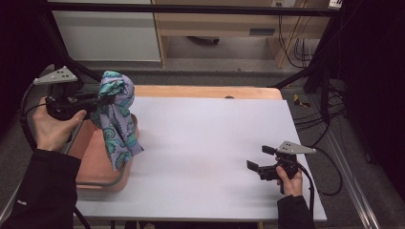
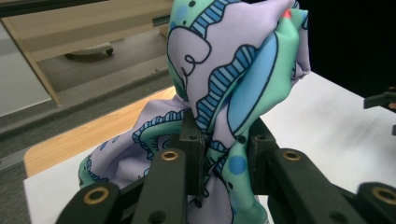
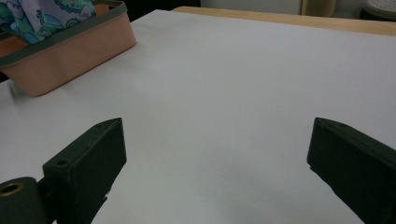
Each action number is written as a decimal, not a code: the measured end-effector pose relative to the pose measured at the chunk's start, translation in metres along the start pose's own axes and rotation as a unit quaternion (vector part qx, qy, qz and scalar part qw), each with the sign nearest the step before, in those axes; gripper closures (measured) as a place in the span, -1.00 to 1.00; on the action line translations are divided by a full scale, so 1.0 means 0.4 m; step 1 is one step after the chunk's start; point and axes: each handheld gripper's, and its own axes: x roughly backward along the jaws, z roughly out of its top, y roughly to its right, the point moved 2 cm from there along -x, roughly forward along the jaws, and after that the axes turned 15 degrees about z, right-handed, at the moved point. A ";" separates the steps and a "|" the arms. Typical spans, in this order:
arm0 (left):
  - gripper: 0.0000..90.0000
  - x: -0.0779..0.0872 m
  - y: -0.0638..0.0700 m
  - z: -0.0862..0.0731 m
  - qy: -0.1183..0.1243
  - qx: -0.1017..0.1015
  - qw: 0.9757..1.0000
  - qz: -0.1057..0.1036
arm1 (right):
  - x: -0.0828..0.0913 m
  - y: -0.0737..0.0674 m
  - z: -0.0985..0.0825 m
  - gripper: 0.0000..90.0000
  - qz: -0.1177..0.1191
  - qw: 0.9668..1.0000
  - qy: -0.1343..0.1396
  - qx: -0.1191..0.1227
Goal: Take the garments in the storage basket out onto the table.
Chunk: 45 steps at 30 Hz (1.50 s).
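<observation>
My left gripper (image 2: 219,154) clamps cloth (image 1: 116,114) | hangs lengthwise over basket (image 1: 95,164) | right gripper (image 1: 260,160) wide open, empty, well apart

No readable text, label, brand or number anywhere; perhaps tiny print lost in the dim background.

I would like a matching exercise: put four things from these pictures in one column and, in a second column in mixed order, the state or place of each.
Column one:
1. left gripper
2. right gripper
3. patterned cloth
4. peach basket

Column two:
A. stands at the table's left edge
B. jaws wide apart, nothing between them, over the white sheet
C. hangs bunched above the basket
D. jaws closed on fabric

Pairs: 1-D, 2-B, 3-C, 4-A
</observation>
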 end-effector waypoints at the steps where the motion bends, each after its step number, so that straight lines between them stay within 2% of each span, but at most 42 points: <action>1: 0.62 -0.002 0.007 0.003 0.000 -0.001 1.000 -0.003 | 0.000 0.000 0.000 -0.89 0.000 1.000 0.000 0.000; 10: 0.62 -0.015 0.067 0.032 0.008 -0.017 0.999 -0.026 | 0.002 0.000 0.001 -0.89 0.001 1.000 0.000 0.000; 11: 0.62 -0.017 0.082 0.038 0.009 -0.020 0.999 -0.031 | 0.002 0.000 0.001 -0.89 0.001 1.000 0.000 -0.001; 19: 0.62 -0.031 0.127 0.060 0.015 -0.027 0.998 -0.049 | 0.004 0.000 0.001 -0.89 0.000 1.000 0.000 0.000; 36: 0.62 -0.091 0.234 0.090 0.017 -0.042 0.995 -0.083 | 0.006 -0.001 0.002 -0.89 0.001 1.000 0.002 0.001; 45: 0.62 -0.144 0.288 0.089 0.010 -0.049 0.994 -0.097 | 0.007 -0.002 0.002 -0.89 0.002 1.000 0.003 0.001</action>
